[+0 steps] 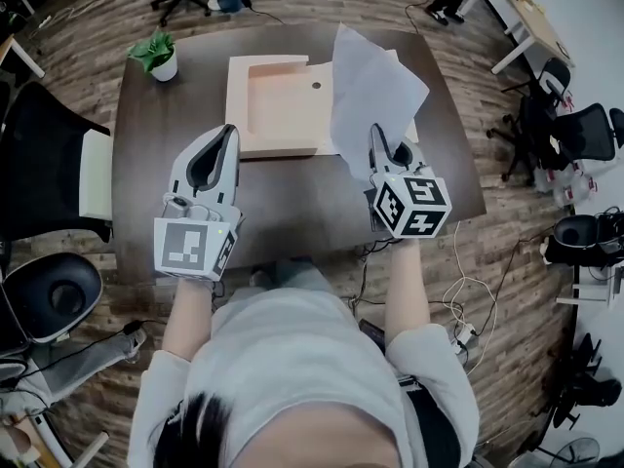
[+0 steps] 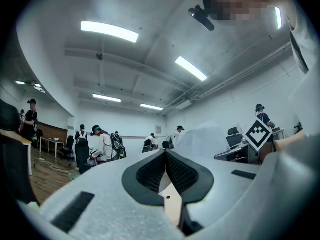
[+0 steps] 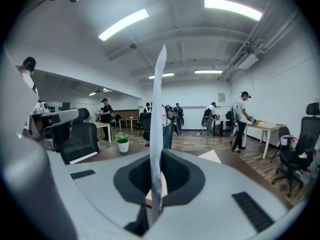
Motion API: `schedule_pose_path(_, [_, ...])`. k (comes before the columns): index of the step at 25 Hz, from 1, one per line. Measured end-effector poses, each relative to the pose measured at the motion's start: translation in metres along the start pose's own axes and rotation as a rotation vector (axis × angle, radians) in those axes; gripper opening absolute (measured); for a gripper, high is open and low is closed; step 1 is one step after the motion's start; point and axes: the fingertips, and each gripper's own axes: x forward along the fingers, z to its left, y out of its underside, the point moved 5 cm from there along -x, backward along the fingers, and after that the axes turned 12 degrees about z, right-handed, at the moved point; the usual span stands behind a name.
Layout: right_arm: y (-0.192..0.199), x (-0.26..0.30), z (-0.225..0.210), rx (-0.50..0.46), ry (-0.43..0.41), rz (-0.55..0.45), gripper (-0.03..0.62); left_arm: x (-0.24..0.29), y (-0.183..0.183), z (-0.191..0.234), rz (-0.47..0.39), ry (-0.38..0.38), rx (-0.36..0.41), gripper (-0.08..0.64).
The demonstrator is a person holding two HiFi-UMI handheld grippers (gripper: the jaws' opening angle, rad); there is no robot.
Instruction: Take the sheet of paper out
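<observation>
White and thin, the sheet of paper (image 1: 375, 91) stood pinched at its lower edge by the right gripper (image 1: 383, 144), above the wooden box (image 1: 237, 105) (likely light, floppy, tearable); the left gripper (image 1: 224, 136) was closed, empty.

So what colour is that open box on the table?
Pale peach-tan, like plain cardboard; the box shows best in the head view.

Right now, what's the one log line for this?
right gripper: shut on sheet of paper | sheet of paper: held up over open box | left gripper: shut, empty
</observation>
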Motion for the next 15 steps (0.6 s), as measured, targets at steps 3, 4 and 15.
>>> schedule_pose_path(3, [-0.001, -0.004, 0.006, -0.018, 0.014, -0.019, 0.014, 0.000, 0.001, 0.000, -0.001, 0.003, -0.001, 0.009])
schedule_pose_path(4, [-0.001, -0.006, 0.008, -0.022, 0.018, -0.027, 0.014, -0.001, 0.000, 0.000, -0.002, 0.004, -0.001, 0.009])
schedule_pose_path(15, [-0.004, -0.024, 0.024, -0.031, 0.037, -0.113, 0.014, -0.005, 0.000, 0.001, 0.000, 0.015, -0.002, 0.009])
